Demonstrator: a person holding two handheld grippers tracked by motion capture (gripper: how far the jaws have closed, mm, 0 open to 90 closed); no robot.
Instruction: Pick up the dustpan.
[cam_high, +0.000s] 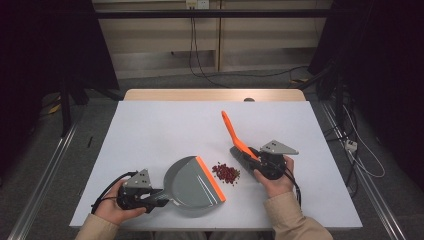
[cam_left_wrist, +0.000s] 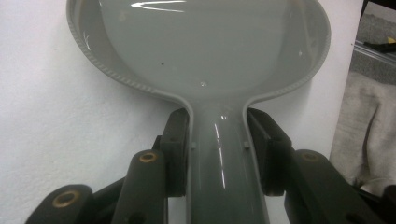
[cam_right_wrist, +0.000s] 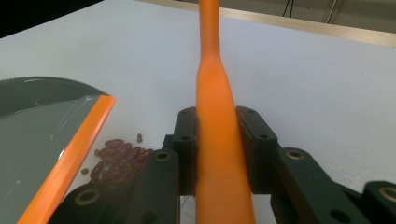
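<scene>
Left gripper (cam_high: 159, 198): clamped on the handle of a grey dustpan (cam_high: 192, 185), laid flat with its orange lip (cam_high: 210, 178) turned toward the beans for loading. Red beans (cam_high: 226, 173): heaped on the white table (cam_high: 150, 135) just beside that lip. Right gripper (cam_high: 251, 156): closed on an orange brush handle (cam_high: 233, 132), held beyond the heap for sweeping.

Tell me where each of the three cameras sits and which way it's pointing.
High view: above the person's side of the table, facing forward and down; both forearms show, the left gripper on the dustpan and the right gripper on the brush.
Left gripper view: rides the left gripper, looking along its jaws at the dustpan.
Right gripper view: rides the right gripper, looking along the brush handle across the table.
Shared: high and right gripper views both show the beans beside the dustpan's orange edge.
</scene>
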